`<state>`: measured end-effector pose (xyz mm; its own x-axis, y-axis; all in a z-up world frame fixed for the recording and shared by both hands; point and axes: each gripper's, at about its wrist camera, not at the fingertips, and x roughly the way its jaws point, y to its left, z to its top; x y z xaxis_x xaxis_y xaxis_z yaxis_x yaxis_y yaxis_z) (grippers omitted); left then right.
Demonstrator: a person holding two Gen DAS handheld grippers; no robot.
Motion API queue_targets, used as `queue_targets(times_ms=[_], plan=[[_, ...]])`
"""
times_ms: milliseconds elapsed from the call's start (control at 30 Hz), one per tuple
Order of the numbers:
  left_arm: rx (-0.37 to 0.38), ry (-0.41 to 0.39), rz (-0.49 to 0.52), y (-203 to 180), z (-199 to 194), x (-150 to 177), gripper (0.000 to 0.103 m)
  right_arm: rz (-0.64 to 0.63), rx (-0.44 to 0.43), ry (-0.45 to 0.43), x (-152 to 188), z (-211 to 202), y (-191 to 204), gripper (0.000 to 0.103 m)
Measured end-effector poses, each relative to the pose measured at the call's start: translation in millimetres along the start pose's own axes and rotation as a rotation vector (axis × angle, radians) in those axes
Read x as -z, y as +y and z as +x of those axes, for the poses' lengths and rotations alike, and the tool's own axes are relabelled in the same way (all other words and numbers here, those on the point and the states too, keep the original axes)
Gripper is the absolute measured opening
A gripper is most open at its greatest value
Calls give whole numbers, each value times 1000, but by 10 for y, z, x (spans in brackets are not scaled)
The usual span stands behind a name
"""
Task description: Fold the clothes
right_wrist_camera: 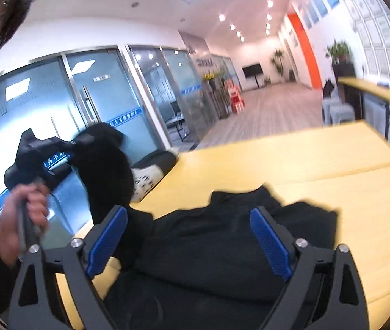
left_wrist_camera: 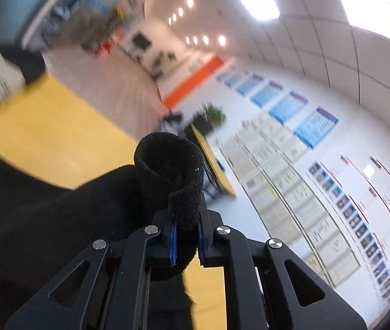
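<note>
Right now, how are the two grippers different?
The left gripper is shut, pinching the black cloth; the right gripper gapes wide open with nothing held. The left lifts a piece up high; the right hangs over cloth lying on the table. Both have blue pads.

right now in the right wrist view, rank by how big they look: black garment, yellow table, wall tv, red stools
1. yellow table
2. black garment; it lies nearest the camera, so its lead over the rest is partly nearness
3. red stools and wall tv: both far off and look alike in size, so not ranked
</note>
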<state>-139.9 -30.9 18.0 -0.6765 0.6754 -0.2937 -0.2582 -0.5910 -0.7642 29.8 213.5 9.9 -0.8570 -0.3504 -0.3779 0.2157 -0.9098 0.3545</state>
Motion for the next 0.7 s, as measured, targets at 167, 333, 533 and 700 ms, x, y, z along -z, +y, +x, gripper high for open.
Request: queue_targets(times_ms=[167, 333, 533, 700], plan=[[-3, 198, -58, -69, 1230, 1034, 9, 107, 35, 30, -22, -150, -759, 96], [-81, 372, -43, 16, 1779, 1837, 10, 330, -1, 182, 291, 304, -1423, 97], [-50, 362, 45, 0, 1136, 1678, 35, 435, -6, 362, 695, 953, -1614, 97], [-195, 311, 85, 474, 285, 1125, 47, 442, -40, 357, 734, 1210, -1421, 97]])
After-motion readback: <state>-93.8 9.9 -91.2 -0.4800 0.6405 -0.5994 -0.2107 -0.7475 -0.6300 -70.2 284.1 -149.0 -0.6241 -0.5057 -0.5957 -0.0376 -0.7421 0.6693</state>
